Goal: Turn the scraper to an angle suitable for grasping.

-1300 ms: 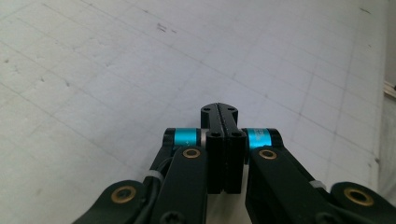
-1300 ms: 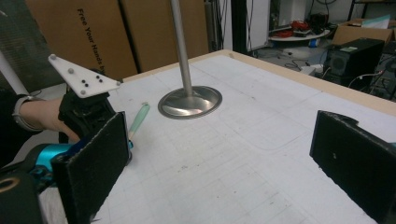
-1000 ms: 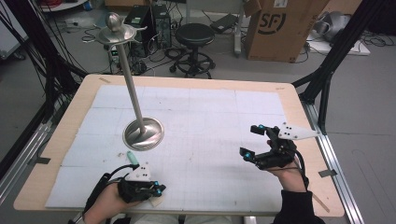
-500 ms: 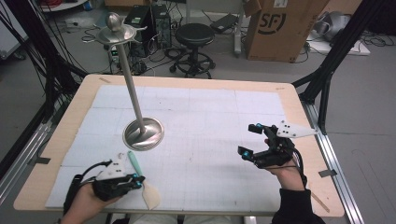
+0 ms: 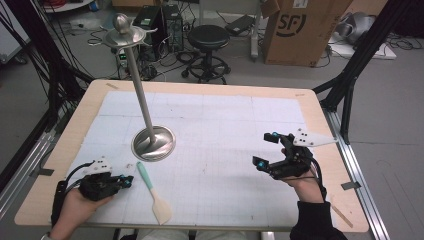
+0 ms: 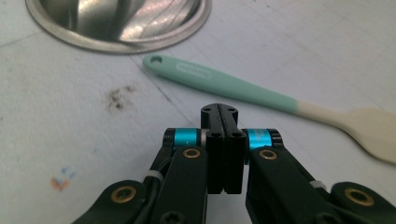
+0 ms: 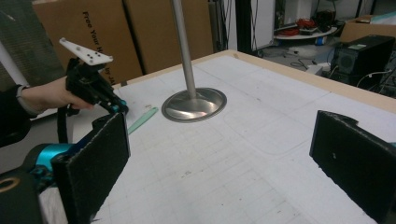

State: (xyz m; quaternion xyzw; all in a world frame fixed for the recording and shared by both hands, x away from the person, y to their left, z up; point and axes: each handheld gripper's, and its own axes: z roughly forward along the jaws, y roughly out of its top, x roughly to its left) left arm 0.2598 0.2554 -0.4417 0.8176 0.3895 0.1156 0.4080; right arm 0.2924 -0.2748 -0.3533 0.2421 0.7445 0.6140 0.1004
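Observation:
A spatula [image 5: 152, 192] with a mint-green handle and cream blade lies flat on the white mat near the front left; it also shows as the spatula [image 6: 261, 95] and the spatula [image 7: 142, 119]. My left gripper [image 5: 127, 180] rests just left of its handle, jaws shut with nothing between them, as the left gripper view [image 6: 219, 116] confirms. My right gripper [image 5: 266, 149] hovers at the right of the mat with its jaws wide open and empty. A steel stand [image 5: 153, 142] with a round base and tall pole rises behind the spatula.
The white gridded mat [image 5: 220, 125] covers a wooden table [image 5: 320, 115]. Behind the table stand a black stool [image 5: 208, 37], a cardboard box [image 5: 300, 30] and cables on the floor. Black frame posts [image 5: 350, 85] flank the table's right side.
My left hand has shifted left and back from the spatula, which now lies fully uncovered on the mat. The right gripper has barely moved.

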